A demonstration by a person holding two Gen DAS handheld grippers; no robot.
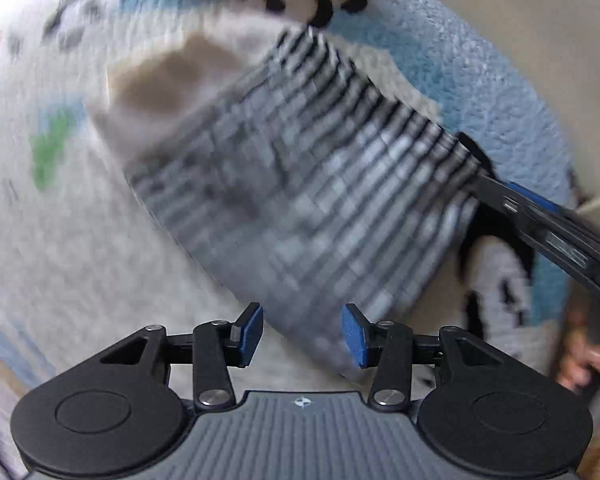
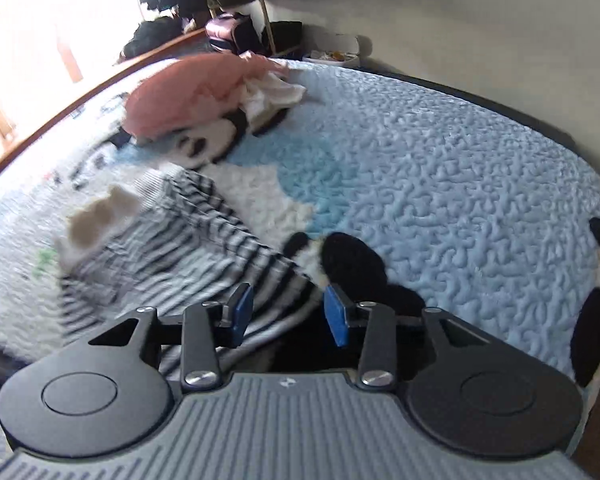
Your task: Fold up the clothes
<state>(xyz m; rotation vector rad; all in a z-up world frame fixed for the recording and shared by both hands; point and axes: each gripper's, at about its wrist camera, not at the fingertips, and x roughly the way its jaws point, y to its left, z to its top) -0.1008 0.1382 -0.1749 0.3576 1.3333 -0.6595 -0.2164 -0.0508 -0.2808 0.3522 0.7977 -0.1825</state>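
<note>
The left gripper (image 1: 302, 334) points steeply down at the bed, its blue pads (image 1: 252, 334) standing partly apart. The near end of the striped garment (image 1: 300, 184) lies between and below them, but the pads do not press on it; a gap shows on either side of the cloth. From there the garment runs up and away across the panda-print blanket (image 1: 480, 92), blurred by motion. At its far right edge the right gripper reaches in from the side of that view, its fingers touching the hem; whether they pinch it cannot be told there.

In the right wrist view, the right gripper (image 2: 288, 314) also stands partly open. The striped cloth (image 2: 172, 256) lies under and between its pads, rumpled, spreading to the left; the pads appear clear of the fabric. A brown patch (image 2: 96, 216) shows beyond the garment's far end. Farther off on the blanket (image 2: 440, 168) sits a pink pile of clothes (image 2: 188, 92) with a white piece beside it.
</note>
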